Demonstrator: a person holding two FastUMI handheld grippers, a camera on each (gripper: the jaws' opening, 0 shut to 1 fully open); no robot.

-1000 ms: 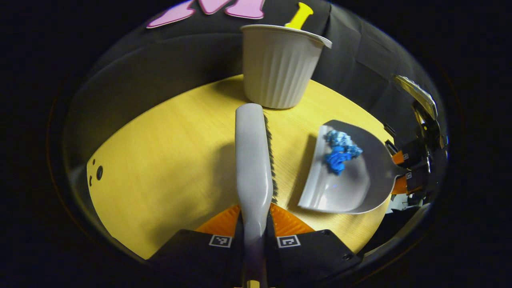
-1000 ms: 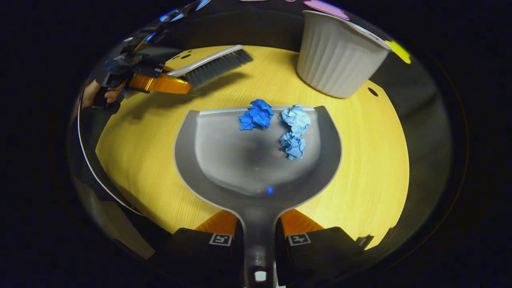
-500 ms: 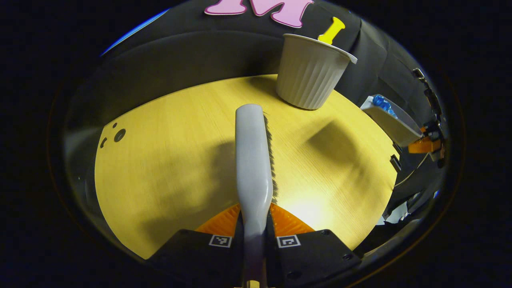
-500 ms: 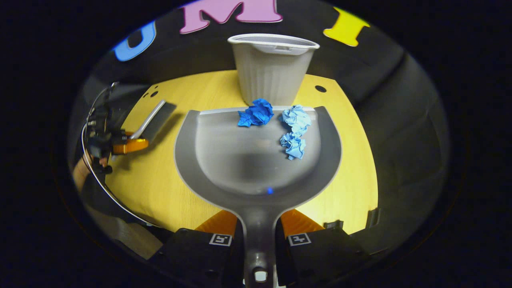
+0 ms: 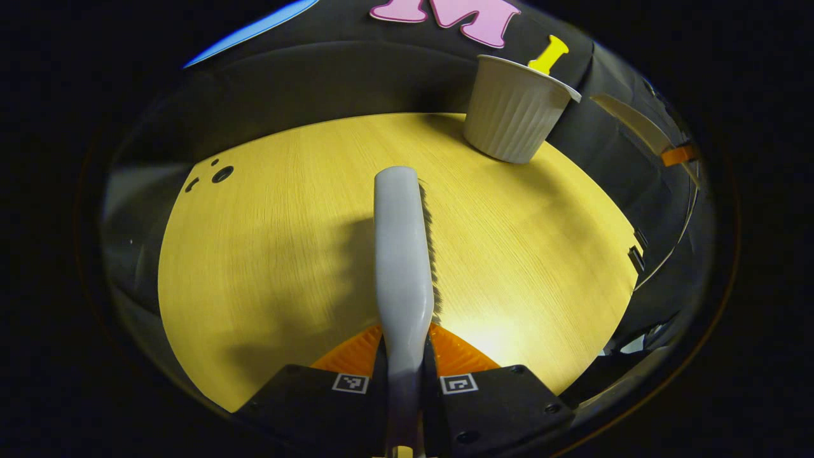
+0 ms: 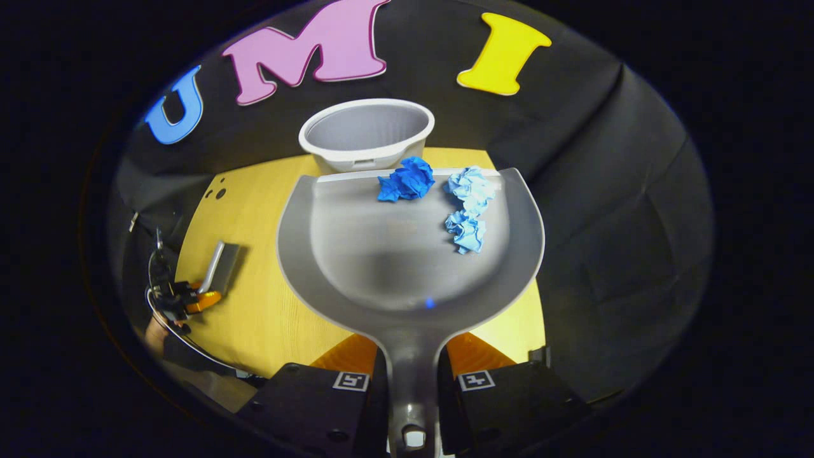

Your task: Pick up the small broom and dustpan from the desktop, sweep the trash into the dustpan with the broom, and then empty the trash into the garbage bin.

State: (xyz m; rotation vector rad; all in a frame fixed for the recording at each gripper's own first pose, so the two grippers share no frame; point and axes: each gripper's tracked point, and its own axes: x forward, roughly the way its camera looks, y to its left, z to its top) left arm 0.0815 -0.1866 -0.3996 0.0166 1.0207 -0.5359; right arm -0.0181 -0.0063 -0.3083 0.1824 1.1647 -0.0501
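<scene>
My left gripper [image 5: 404,356] is shut on the handle of the small grey broom [image 5: 400,254], which hangs over the yellow desktop [image 5: 280,254] with its dark bristles to the right. My right gripper [image 6: 410,375] is shut on the handle of the grey dustpan [image 6: 394,267]. The pan is lifted high above the desk. A dark blue paper ball [image 6: 407,180] and a light blue crumpled piece [image 6: 467,210] lie near its front lip. The pan's lip sits just in front of the open white ribbed bin [image 6: 367,133]. In the left gripper view the bin [image 5: 515,117] stands at the far right, with the raised dustpan [image 5: 636,124] beyond it.
The round desk has small holes [image 5: 219,173] near its far left edge. Black cloth walls close in behind and to the right. In the right gripper view the other gripper with the broom [image 6: 213,280] is low at the left, held by a hand [image 6: 152,327].
The right gripper has lifted the dustpan with the trash up and toward the bin, whose open top now faces it. The left gripper with the broom has drawn back and turned left.
</scene>
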